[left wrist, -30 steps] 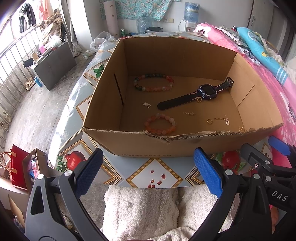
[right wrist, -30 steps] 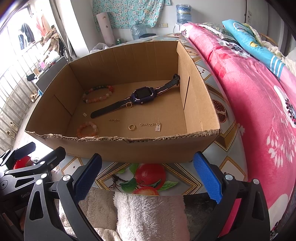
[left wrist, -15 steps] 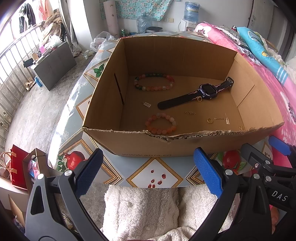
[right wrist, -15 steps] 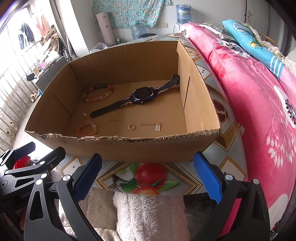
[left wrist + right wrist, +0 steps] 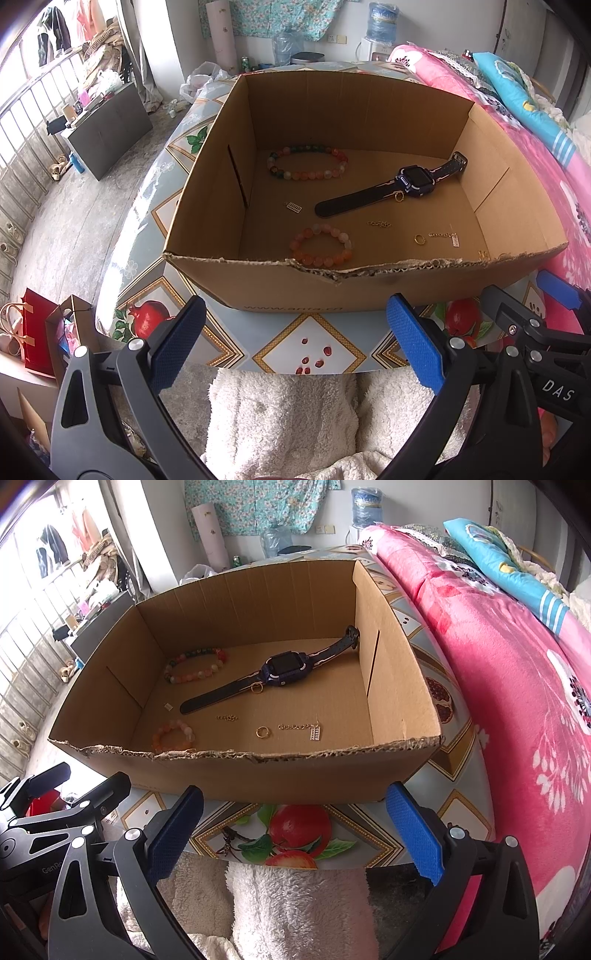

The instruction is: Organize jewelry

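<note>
Both tongs — left gripper (image 5: 295,341) and right gripper (image 5: 295,821) — gape empty, staged before the cardboard box (image 5: 369,284) for unobstructed access to the beaded bracelet (image 5: 321,247).

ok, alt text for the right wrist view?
An open cardboard box on a fruit-patterned table holds a dark smartwatch, two bead bracelets and small gold pieces. The right gripper, fingers wide open and empty, hangs before its near wall.

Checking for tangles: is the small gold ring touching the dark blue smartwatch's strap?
Yes, a small gold ring lies against the dark blue smartwatch strap.
</note>
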A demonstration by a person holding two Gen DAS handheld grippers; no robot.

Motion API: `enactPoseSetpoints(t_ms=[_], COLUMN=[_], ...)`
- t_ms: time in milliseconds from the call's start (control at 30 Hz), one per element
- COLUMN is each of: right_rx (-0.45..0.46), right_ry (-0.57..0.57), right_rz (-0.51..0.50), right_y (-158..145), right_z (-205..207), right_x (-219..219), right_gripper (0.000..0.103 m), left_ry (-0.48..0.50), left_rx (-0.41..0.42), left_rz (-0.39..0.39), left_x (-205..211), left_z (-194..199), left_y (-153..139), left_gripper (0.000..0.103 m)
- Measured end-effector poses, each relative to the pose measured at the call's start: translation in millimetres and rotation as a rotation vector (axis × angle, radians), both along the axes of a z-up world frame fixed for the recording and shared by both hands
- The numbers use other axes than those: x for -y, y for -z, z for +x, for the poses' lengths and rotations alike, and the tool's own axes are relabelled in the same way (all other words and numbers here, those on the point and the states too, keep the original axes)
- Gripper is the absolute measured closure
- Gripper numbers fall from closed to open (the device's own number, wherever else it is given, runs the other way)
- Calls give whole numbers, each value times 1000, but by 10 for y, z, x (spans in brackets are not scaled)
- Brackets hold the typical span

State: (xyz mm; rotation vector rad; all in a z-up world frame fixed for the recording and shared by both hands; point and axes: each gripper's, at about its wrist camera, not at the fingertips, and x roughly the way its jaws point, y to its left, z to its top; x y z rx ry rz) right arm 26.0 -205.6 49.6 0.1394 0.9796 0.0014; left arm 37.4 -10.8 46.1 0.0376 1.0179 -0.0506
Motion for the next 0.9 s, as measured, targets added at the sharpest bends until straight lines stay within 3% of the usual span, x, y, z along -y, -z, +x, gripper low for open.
enactPoseSetpoints(t_ms=[900], right_rx=[-1], right_ry=[0], right_rz=[-5], right_y=[6], right_z=[6], right_x=[-20], right_gripper=[7], left_ry=[-1], left_rx=[-1], left_rz=[0], left_x=[-1], left_z=[5], left_y=[0], left_gripper=[8])
